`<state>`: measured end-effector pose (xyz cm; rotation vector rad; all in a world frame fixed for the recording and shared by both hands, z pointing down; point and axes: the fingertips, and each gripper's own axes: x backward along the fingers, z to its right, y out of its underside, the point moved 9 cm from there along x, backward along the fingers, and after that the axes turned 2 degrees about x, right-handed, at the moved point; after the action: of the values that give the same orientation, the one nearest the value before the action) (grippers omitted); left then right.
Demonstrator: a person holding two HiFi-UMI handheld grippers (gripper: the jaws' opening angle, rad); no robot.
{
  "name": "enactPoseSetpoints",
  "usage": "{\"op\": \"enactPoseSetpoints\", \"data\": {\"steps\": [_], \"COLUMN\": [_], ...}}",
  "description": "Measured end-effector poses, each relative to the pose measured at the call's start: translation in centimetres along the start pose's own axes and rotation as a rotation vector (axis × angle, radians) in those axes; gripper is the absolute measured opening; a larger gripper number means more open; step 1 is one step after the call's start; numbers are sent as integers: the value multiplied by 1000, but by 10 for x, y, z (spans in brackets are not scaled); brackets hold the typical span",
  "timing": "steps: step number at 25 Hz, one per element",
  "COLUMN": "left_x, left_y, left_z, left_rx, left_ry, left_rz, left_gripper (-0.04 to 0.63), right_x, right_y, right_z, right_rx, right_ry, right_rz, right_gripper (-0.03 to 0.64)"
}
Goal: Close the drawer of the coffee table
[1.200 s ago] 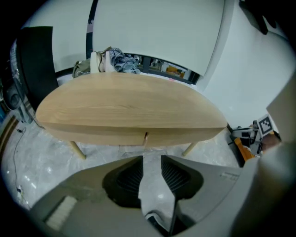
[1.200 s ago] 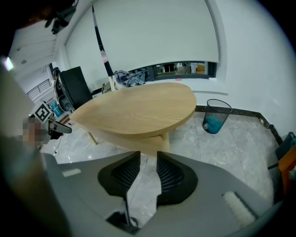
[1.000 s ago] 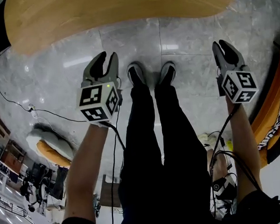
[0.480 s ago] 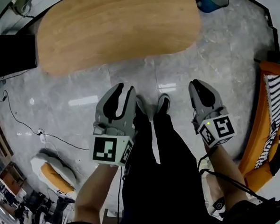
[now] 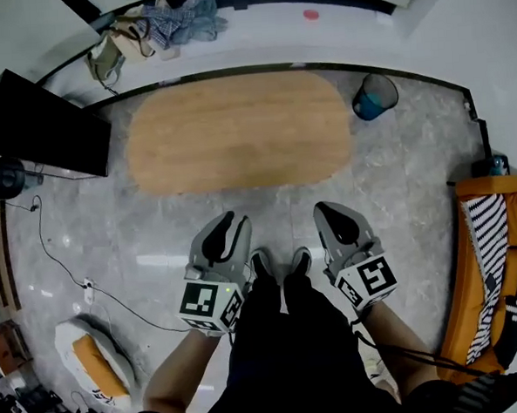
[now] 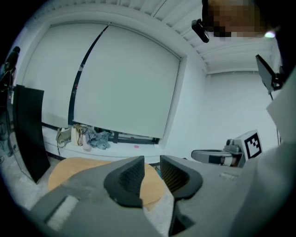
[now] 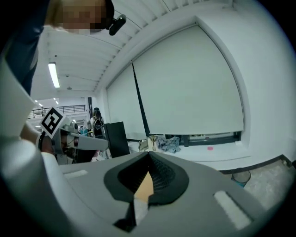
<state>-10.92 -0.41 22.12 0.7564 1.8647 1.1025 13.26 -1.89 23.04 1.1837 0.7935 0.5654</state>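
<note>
You stood up, lifting both arms well back from the counter (image 5: 236,133). The left hand-held gripper (image 5: 235,220) hung part open, the right hand-held gripper (image 5: 327,211) had pinched shut, both empty. No drawer jutted from its near edge; staying clear suited that.

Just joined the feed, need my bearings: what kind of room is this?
Probably a living-room style set, perhaps in a lab: an oval wooden coffee table, an orange seat with a striped cushion, and a large roller blind.
</note>
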Motion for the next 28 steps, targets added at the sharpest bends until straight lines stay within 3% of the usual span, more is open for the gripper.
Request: {"op": "enactPoseSetpoints", "data": {"steps": [6, 14, 17, 24, 28], "left_x": [34, 61, 70, 82, 90], "left_y": [-76, -132, -144, -152, -161], "left_z": [11, 32, 31, 26, 19], "left_rx": [-46, -127, -133, -172, -201], "left_ry": [-7, 44, 52, 44, 35], "left_rz": [162, 297, 330, 359, 365], "left_gripper": [117, 117, 117, 117, 116], "right_x": [28, 54, 57, 54, 58], "right_y": [-77, -141, -157, -160, -171], "right_z": [-17, -34, -40, -48, -65], "right_rx": [52, 128, 150, 141, 185], "right_ry": [24, 62, 75, 100, 50], "right_rz": [78, 222, 249, 197, 277], "right_gripper": [2, 2, 2, 2, 2]}}
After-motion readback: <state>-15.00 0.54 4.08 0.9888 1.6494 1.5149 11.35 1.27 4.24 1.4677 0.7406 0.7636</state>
